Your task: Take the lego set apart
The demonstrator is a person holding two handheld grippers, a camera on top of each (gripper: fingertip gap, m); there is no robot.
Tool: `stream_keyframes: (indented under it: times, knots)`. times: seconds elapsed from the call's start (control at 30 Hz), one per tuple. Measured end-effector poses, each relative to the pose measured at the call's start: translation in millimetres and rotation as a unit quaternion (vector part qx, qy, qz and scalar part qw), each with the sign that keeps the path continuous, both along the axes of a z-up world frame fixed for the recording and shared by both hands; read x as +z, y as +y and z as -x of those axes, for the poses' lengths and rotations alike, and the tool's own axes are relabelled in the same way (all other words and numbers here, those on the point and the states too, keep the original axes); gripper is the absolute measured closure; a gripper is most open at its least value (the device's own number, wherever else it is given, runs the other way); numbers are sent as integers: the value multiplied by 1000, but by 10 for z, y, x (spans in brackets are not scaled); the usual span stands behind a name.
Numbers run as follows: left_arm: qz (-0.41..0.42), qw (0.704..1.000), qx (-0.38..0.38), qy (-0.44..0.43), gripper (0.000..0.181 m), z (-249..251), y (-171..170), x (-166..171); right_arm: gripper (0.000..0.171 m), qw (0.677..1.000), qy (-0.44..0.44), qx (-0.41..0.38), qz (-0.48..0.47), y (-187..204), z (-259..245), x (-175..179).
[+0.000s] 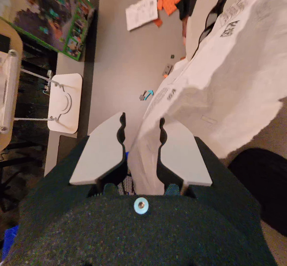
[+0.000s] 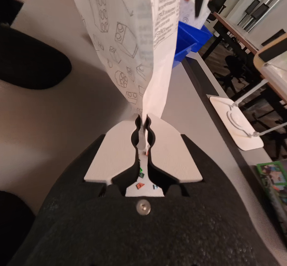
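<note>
A white paper bag (image 1: pixel 217 66) printed with brick outlines hangs between my two grippers. My right gripper (image 2: pixel 143 118) is shut on one twisted end of the bag (image 2: pixel 135 44), with both fingertips pinching the paper. My left gripper (image 1: pixel 142 118) is open. The bag's other end runs through its jaws and lies against the right finger (image 1: pixel 162 128), with a clear gap to the left finger (image 1: pixel 122 126). Orange lego pieces (image 1: pixel 169 1) lie far off on the grey table (image 1: pixel 124 56). A teal pickaxe piece (image 1: pixel 148 94) and a small grey piece (image 1: pixel 142 97) lie nearer.
A white printed sheet (image 1: pixel 141 10) lies by the orange pieces. The green lego box (image 1: pixel 51 15) and a white stand base (image 1: pixel 65 103) sit at the table's edge. A blue bin (image 2: pixel 191 41) stands behind the bag. Small loose pieces (image 2: pixel 140 185) lie under my right gripper. My hands' fingertips stand some 12 centimetres from each other. The left gripper is farther from the teal pickaxe piece (image 1: pixel 148 94), some 20 centimetres, than the right, some 15 centimetres.
</note>
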State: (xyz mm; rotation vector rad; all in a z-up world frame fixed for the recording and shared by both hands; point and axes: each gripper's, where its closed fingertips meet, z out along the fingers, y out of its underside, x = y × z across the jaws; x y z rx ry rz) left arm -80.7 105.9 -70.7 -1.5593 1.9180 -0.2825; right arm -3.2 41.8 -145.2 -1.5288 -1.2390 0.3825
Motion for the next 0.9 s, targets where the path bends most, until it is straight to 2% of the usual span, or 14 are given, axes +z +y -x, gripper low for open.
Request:
stream_keyframes:
  times: [0.07,0.13,0.2,0.3,0.37,0.47,0.57,0.67,0.73,0.77,0.9]
  knots:
    - [18,996,34,-83,133,153,116,312,165,999,42,-8,19,15,-89,-2]
    - [24,982,98,-158,139,479,362,578,165,996,85,-15,34,34,-211,18]
    - [21,962,195,-190,145,994,743,630,165,993,111,-31,37,82,-357,31]
    - [23,917,369,-150,145,2008,1371,251,165,991,119,-47,43,146,-493,9]
    - [86,867,470,-140,141,2574,1620,-133,165,990,123,-50,46,171,-520,-1]
    - [113,791,593,-99,126,3350,1866,-695,165,990,124,-51,48,183,-529,-23]
    - [181,738,638,-124,120,3595,1931,-1009,165,989,125,-50,53,175,-526,-58]
    - [212,716,654,-121,123,3652,2003,-1214,165,989,125,-46,59,169,-514,-94]
    - [241,692,661,-161,132,3625,2113,-1224,165,989,124,-44,62,165,-501,-106]
    - [253,684,664,-162,139,3635,2143,-1242,165,989,124,-43,62,158,-495,-110]
    - [301,671,662,-145,145,3584,2149,-1274,165,990,117,-48,64,137,-495,-142]
